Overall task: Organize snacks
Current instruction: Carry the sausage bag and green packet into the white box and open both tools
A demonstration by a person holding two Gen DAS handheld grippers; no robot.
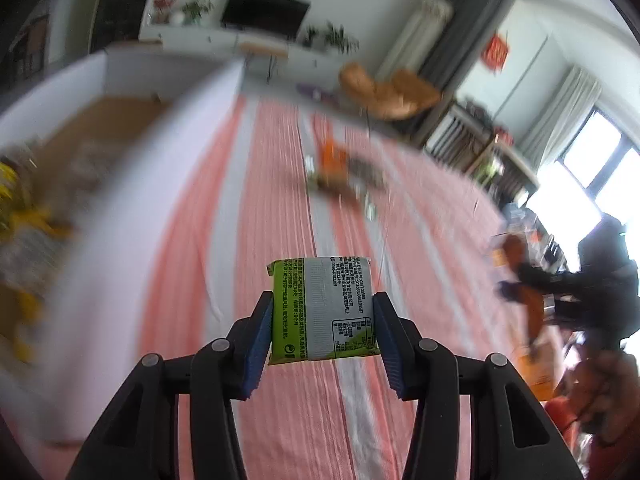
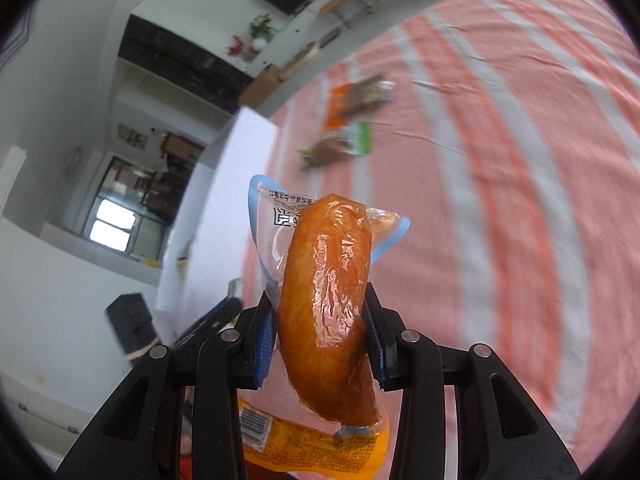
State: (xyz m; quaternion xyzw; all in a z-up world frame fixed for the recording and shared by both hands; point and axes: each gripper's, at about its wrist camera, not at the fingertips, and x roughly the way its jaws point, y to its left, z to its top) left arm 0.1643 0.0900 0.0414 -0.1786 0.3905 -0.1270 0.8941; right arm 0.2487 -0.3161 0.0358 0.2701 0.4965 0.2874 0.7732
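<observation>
Far left in the left wrist view: white box (image 1: 132,184) with a tall near wall, brown floor inside, blurred yellow packets (image 1: 18,208) heaped at its near end. Right of it, striped pink-and-white cloth (image 1: 280,208) running open toward a small heap of loose snack packets (image 1: 340,170), well apart from everything else. Centre foreground: left gripper (image 1: 323,320) pinching a small green-and-silver packet (image 1: 322,308) by its two side edges, lifted clear of the cloth. Likely risk here — flat slick wrapper held only at the edges, prone to buckling or sliding out on a swing toward the box; box wall high enough to catch the packet or the fingers on a low approach. Far right edge: dark blurred shape of the other tool, near enough to make a crossing of paths possible. In the right wrist view: white box corner (image 2: 248,140) at left, then right gripper (image 2: 320,332) pressed onto a glossy orange sausage-shaped snack in clear wrap (image 2: 328,300), held around the middle with both ends overhanging — slippery and top-heavy, likely to pivot or slip. Below it, an orange packet (image 2: 316,448) on the cloth. Right: bare striped cloth, plenty of free room.
</observation>
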